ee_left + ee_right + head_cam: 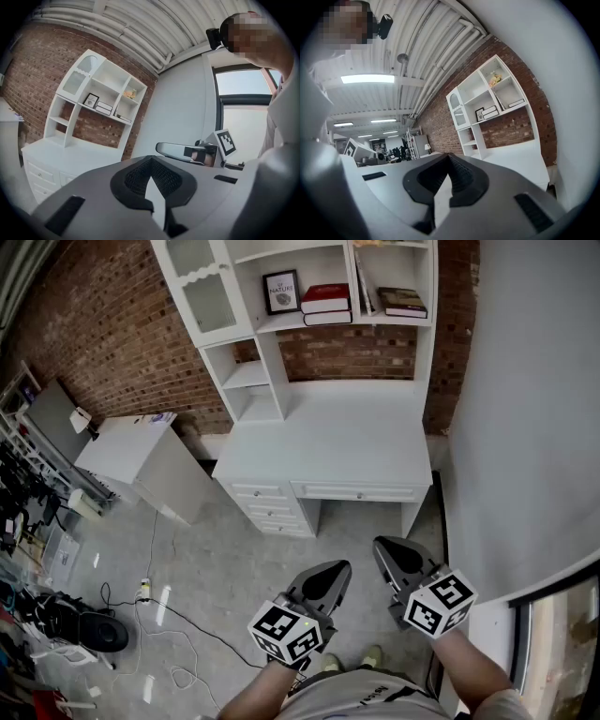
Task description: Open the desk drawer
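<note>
The left claw and right claw are held clenched and empty, well short of the bench. The shut drawer, long axis crosswise, is found ahead, nearer the right claw.

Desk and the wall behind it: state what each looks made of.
The desk looks like white-painted wood or board: an even, smooth, matte coat with no grain showing, so I can't tell which. The wall is bare red brick, rough, with pale mortar lines.
</note>
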The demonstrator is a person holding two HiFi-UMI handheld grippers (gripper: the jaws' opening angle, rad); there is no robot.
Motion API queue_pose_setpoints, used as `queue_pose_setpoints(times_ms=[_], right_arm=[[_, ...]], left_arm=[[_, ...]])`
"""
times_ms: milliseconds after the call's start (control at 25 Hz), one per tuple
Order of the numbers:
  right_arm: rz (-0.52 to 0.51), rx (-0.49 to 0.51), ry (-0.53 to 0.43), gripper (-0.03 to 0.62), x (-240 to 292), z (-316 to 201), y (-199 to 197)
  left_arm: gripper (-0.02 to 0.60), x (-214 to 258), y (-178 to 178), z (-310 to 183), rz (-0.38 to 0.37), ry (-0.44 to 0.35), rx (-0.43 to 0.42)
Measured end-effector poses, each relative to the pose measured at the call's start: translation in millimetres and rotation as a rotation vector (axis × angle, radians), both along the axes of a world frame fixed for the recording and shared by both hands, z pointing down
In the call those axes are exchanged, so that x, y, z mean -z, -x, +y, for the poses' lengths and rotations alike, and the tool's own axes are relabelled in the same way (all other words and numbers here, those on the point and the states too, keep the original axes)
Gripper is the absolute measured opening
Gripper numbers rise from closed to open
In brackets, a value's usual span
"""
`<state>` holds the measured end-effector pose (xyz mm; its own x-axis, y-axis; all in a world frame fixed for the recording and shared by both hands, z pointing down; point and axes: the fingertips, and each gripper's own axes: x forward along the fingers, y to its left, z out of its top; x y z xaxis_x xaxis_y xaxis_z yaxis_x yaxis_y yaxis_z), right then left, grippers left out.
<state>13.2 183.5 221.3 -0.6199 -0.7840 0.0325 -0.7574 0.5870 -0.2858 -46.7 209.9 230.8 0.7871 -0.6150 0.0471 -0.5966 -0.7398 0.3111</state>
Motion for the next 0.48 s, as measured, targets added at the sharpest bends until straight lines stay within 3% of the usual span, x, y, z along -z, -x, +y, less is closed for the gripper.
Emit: queue_pose_setpoints(times_ms=[320,480], right_arm=[[-0.001,-0.002,-0.005,0.017,4.1,3.0,-20.7],[-0.052,-0.002,-0.012,0.017,7.9,3.9,-33.3]], left_arm=[[0.011,2.2,-21.0,3.8,-0.013,-0.004,-0.004],[0.011,-1.7,-27.6,4.5,-0.003,0.019,-0.023]])
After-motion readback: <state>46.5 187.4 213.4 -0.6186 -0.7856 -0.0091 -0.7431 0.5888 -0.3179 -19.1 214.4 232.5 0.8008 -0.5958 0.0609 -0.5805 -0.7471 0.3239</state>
